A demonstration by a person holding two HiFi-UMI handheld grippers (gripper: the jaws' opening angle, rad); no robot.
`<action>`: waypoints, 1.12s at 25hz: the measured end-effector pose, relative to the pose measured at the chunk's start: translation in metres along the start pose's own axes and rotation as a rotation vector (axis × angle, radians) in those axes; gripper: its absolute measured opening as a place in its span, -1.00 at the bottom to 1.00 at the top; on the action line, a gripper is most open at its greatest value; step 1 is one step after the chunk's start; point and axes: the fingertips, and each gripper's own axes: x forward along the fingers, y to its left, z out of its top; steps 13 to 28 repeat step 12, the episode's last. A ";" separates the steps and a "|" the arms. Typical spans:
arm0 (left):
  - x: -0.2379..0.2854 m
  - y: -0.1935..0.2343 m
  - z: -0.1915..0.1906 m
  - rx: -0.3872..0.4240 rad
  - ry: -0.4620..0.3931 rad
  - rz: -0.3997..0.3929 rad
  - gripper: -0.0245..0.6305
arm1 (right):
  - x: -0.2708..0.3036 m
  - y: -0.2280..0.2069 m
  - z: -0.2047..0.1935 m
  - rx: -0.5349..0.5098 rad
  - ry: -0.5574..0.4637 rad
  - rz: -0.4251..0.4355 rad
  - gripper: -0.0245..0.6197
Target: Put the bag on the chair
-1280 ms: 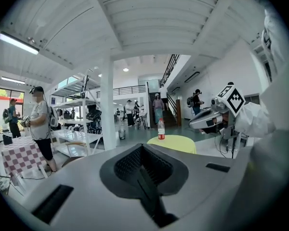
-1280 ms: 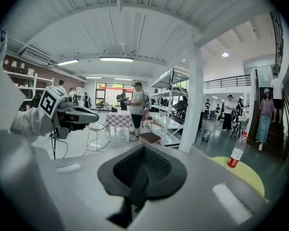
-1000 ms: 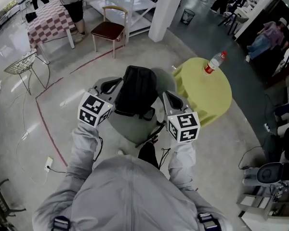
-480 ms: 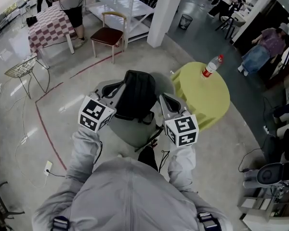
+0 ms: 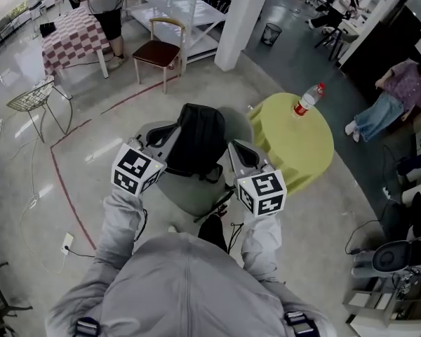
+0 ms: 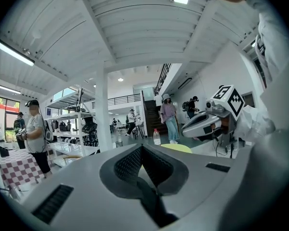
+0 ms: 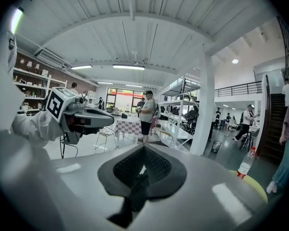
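A black backpack point(image 5: 197, 137) hangs between my two grippers, above a grey rounded chair point(image 5: 184, 192) right in front of me. My left gripper point(image 5: 169, 133) is at the bag's left side and my right gripper point(image 5: 232, 150) at its right. In the left gripper view the jaws point(image 6: 142, 150) are shut, with a dark strap pinched between them and trailing down. The right gripper view shows the same: jaws point(image 7: 144, 153) shut on a dark strap. Whether the bag's bottom touches the seat is hidden.
A round yellow-green table point(image 5: 295, 140) with a water bottle point(image 5: 308, 98) stands just right of the chair. A red-seated wooden chair point(image 5: 158, 45), a wire chair point(image 5: 31, 94), a checkered table point(image 5: 69, 31) and a white pillar point(image 5: 242, 16) stand farther off. People move about in the background.
Both grippers and the bag have hardly moved; the right gripper has edged a little to the left. A person in purple at the far right has walked on.
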 end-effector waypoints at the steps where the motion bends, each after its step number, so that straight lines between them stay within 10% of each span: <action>1: 0.000 0.001 0.000 0.002 0.003 0.004 -0.91 | 0.001 0.000 0.001 0.000 -0.001 0.003 -0.90; 28: 0.008 -0.004 -0.008 -0.010 0.018 0.008 -0.91 | 0.009 -0.006 -0.002 0.003 -0.008 0.023 -0.90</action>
